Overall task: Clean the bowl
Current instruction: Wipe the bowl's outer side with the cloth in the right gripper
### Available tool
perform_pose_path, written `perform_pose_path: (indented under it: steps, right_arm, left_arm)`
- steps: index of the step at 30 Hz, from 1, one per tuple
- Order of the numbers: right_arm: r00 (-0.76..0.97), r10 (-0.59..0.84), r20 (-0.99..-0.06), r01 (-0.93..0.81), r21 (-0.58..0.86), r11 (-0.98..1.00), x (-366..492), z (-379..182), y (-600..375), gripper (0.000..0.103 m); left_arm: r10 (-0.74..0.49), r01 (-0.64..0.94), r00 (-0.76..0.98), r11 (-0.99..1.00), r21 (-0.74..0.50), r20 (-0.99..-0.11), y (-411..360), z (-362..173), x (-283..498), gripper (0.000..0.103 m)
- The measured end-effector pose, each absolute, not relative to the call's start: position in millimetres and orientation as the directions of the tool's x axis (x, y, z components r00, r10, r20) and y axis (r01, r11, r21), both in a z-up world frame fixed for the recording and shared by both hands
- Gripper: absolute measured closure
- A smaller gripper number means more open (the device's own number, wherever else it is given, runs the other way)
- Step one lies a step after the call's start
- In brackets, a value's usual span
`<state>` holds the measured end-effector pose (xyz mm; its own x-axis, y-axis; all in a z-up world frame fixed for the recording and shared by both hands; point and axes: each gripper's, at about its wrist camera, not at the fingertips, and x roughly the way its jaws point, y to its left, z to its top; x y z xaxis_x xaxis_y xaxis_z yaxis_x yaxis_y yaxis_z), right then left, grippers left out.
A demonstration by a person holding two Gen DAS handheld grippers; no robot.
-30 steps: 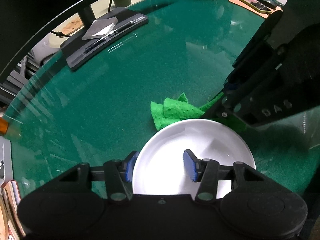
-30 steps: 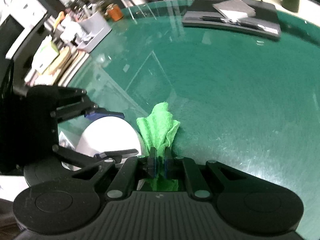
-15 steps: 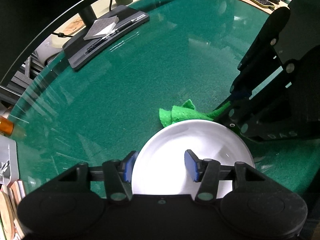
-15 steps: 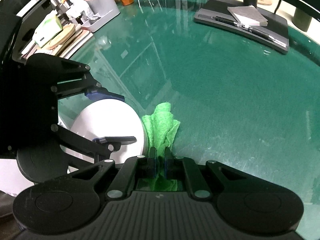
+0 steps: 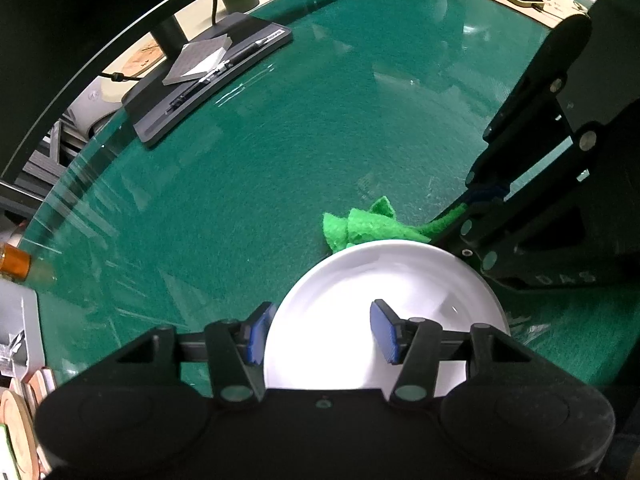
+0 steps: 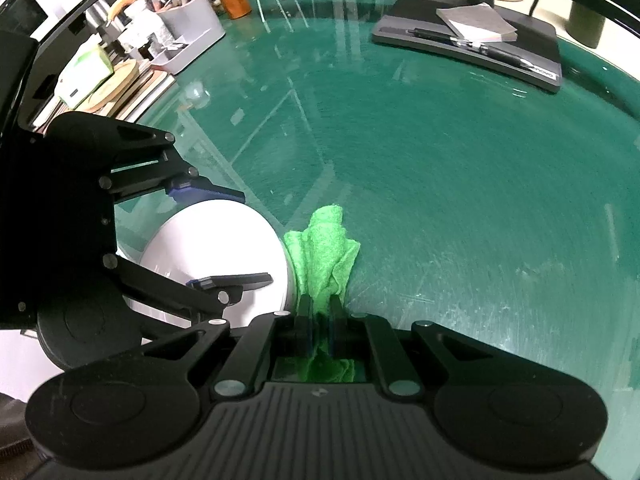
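Meanwhile, the right gripper [image 6: 319, 312] pinches a green cloth [image 6: 324, 248] beside the white bowl [image 5: 384, 292], which the left gripper [image 5: 320, 330] straddles, spread.

"DAS" reads on the side of my right gripper [image 5: 480, 200], seen from my left cam. "Lenovo" logo on the corner of the black monitor base [image 6: 468, 40]. Box lettering top of left view too small to read.

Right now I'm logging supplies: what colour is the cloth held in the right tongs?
Bright green cloth, clearest in the right wrist view, pinched by the right tongs.
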<state>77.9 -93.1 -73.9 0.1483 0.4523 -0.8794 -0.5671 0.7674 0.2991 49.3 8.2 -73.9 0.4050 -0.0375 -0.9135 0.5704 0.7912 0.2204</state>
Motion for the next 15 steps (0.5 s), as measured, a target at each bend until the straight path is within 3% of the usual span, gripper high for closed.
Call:
perform_pose_path:
  steps: [12,15]
  right_arm:
    - [0.093,0.485,-0.870,-0.542,0.364,0.758,67.6,-83.1,-103.0,0.094]
    - [0.022,0.577,-0.816,-0.384,0.526,0.759,77.5,-94.9,-124.4,0.094]
  left_arm:
    - [-0.062,0.566,0.389,0.804,0.185,-0.919,13.2,-73.6,52.8,0.050]
    - [-0.078,0.541,0.380,0.827,0.153,-0.921,17.7,-73.2,53.9,0.050]
